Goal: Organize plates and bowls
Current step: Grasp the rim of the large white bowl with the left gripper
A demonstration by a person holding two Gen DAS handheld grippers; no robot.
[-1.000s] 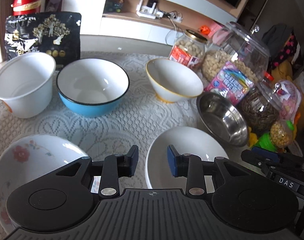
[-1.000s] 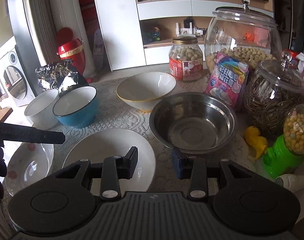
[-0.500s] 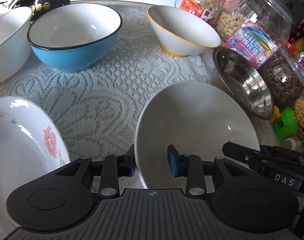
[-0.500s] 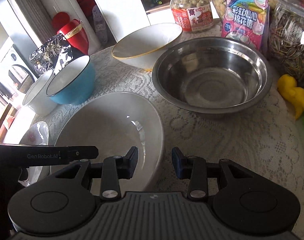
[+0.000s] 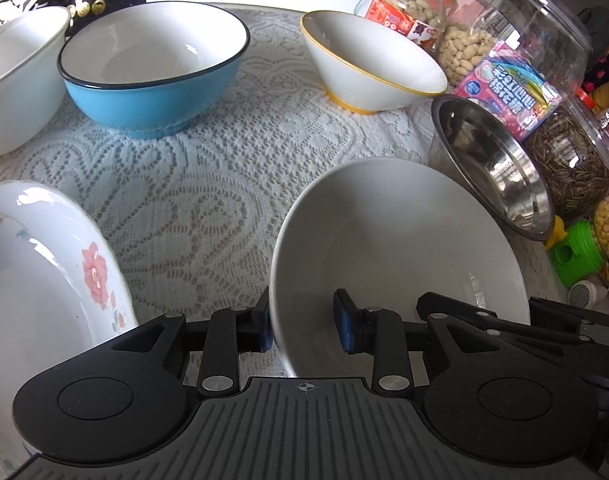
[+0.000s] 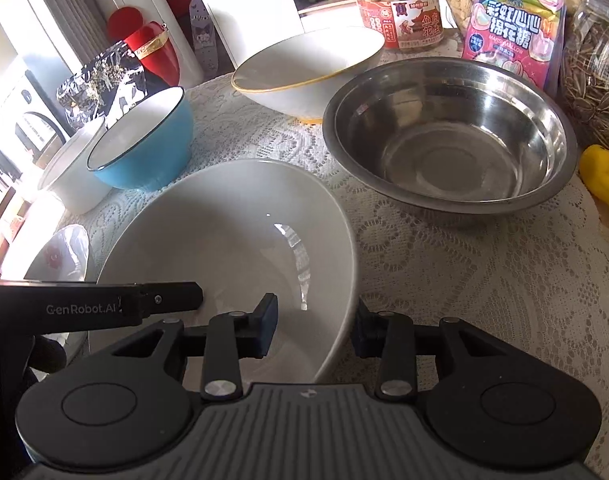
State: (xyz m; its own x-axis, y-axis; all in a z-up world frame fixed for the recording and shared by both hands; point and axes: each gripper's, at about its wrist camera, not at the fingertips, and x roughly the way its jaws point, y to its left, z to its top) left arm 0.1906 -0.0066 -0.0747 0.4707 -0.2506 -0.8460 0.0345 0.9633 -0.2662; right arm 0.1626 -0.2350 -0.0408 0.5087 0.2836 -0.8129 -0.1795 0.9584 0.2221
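Judging by its glazed sheen, the wide grey-white bowl (image 5: pixel 400 240) is likely to be ceramic: stiff, fairly heavy, slippery at the rim and breakable if knocked against its neighbours. It is best taken at the thin rim from two opposite sides, which is how it is being approached. It sits near the front edge of the tabletop (image 5: pixel 208 184), shallow, plain and empty, with a bright glint on its inner wall.

The left gripper (image 5: pixel 304 326) is placed astride the bowl's near-left rim, one blue pad outside and one inside, spread with the inner pad standing off the wall. The right gripper (image 6: pixel 314 330) straddles the near-right rim likewise, its pads apart and not visibly pressing.

Just beside the bowl, toward the right edge, a steel bowl (image 6: pixel 448 136) is seen; it should be lighter and dent rather than crack. Toward the far edge stand a blue bowl (image 5: pixel 152 72) and a gold-rimmed bowl (image 5: pixel 368 64), and a floral plate (image 5: pixel 44 280) lies at the front left corner.
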